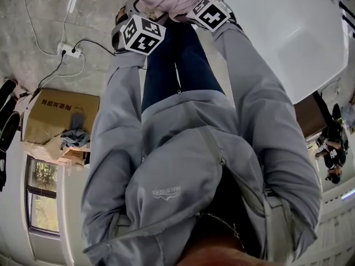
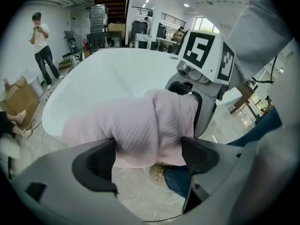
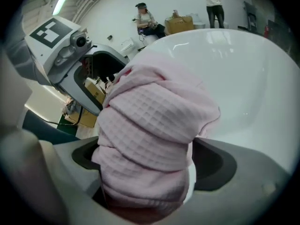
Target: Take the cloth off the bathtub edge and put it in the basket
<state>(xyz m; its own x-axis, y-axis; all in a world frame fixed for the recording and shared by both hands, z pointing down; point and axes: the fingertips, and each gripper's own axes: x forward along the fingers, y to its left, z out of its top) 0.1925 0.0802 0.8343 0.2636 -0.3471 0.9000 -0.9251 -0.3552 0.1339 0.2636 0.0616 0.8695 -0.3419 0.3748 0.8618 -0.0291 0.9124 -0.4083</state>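
Cloth (image 3: 154, 125) on bathtub (image 2: 112, 74) rim: soft, light, limp, bulky. Left gripper (image 2: 147, 150), right gripper (image 3: 150, 159) gape wide astride it, unclamped; pinch thick folds.

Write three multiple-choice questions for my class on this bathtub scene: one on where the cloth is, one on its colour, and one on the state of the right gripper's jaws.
1. Where does the cloth lie?
A. in a basket
B. over the bathtub edge
C. on a shelf

2. What colour is the cloth?
A. pink
B. green
C. black

3. How do the jaws of the right gripper stand?
A. shut with nothing between them
B. apart, with the cloth between them
C. shut on a bottle

Answers:
1 B: both gripper views show it draped over the white rim.
2 A: its waffle weave is pale pink in every view.
3 B: the right gripper view shows the jaws wide apart, one on each side of the bunched cloth.
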